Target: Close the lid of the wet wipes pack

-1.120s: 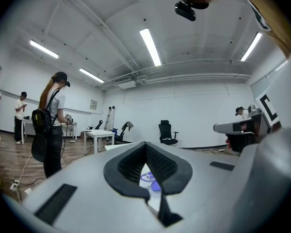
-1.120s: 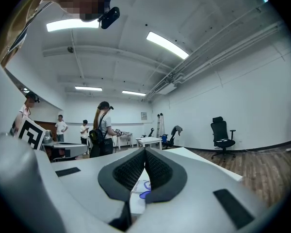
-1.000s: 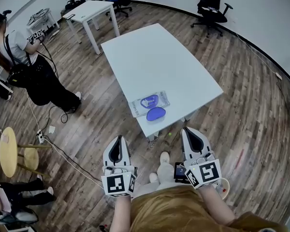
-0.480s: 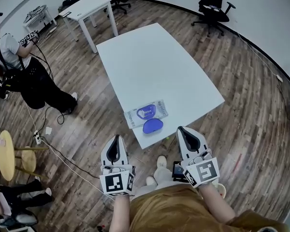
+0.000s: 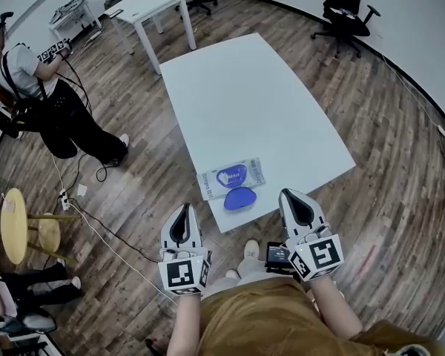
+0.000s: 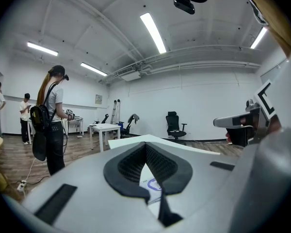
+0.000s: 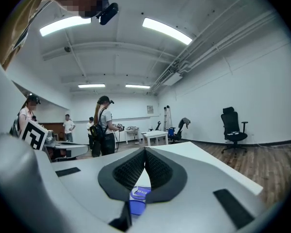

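Observation:
The wet wipes pack (image 5: 231, 177) lies flat near the front edge of the white table (image 5: 245, 102), its oval blue lid (image 5: 239, 197) flipped open toward me. My left gripper (image 5: 183, 211) hovers off the table's front-left, short of the pack, jaws shut and empty. To the lid's right, beyond the table edge, my right gripper (image 5: 291, 196) is also shut and empty. A sliver of the pack (image 6: 153, 184) shows below the left gripper (image 6: 146, 147) in its own view. In the right gripper view the pack (image 7: 139, 193) and lid (image 7: 135, 207) appear under the right gripper (image 7: 145, 152).
A person (image 5: 52, 102) stands at the left with cables (image 5: 96, 228) trailing over the wooden floor. A round yellow stool (image 5: 15, 225) is at the near left. A small white table (image 5: 144, 6) and an office chair (image 5: 348, 10) stand at the back. A black device (image 5: 278, 256) sits beside my right gripper.
The head view has shifted, so the table and pack sit slightly nearer the grippers. Both grippers stay shut and low by my body. The lid remains open.

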A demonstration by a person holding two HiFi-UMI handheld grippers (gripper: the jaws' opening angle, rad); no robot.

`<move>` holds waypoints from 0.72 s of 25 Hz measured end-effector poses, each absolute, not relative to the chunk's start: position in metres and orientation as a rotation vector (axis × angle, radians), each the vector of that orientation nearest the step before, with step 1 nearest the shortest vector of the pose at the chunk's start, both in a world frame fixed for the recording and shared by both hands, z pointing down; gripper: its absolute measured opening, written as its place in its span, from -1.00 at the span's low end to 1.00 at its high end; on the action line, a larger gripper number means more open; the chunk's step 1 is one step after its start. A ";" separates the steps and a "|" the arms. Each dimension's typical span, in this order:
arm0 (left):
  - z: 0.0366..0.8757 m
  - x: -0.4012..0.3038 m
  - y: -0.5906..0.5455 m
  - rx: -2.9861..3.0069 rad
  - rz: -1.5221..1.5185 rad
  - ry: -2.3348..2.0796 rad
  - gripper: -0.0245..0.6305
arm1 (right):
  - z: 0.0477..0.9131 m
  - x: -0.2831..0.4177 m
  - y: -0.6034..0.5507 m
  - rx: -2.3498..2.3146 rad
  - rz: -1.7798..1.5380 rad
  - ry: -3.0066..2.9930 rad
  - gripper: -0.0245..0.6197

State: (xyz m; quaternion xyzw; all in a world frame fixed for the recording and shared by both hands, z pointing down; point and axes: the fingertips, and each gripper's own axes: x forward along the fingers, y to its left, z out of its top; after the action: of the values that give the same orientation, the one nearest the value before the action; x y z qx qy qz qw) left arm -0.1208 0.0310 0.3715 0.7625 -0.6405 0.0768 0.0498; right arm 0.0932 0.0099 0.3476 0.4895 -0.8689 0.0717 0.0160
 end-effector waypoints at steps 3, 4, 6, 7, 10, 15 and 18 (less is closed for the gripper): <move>0.372 -0.121 0.028 2.304 0.241 -1.973 -0.92 | 0.356 0.100 0.003 1.489 0.247 -2.701 -0.90; 0.372 -0.120 0.027 2.302 0.243 -1.977 -0.92 | 0.359 0.100 0.001 1.471 0.229 -2.687 -0.90; 0.372 -0.120 0.023 2.301 0.246 -1.978 -0.92 | 0.364 0.098 -0.002 1.435 0.192 -2.663 -0.90; 0.373 -0.120 0.021 2.300 0.247 -1.977 -0.92 | 0.365 0.097 -0.003 1.422 0.183 -2.661 -0.90; 0.377 -0.118 0.017 2.292 0.254 -1.974 -0.92 | 0.368 0.095 -0.006 1.410 0.196 -2.664 -0.90; 0.386 -0.117 0.008 2.280 0.267 -1.956 -0.92 | 0.373 0.096 -0.012 1.394 0.231 -2.661 -0.90; 0.394 -0.119 0.004 2.266 0.275 -1.947 -0.92 | 0.379 0.097 -0.017 1.393 0.243 -2.639 -0.90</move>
State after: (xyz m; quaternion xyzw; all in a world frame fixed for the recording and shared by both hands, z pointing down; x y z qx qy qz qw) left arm -0.1190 0.0041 0.3940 0.7533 -0.6474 0.0915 0.0708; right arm 0.0975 -0.0171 0.3792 0.4638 -0.8791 0.0809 0.0738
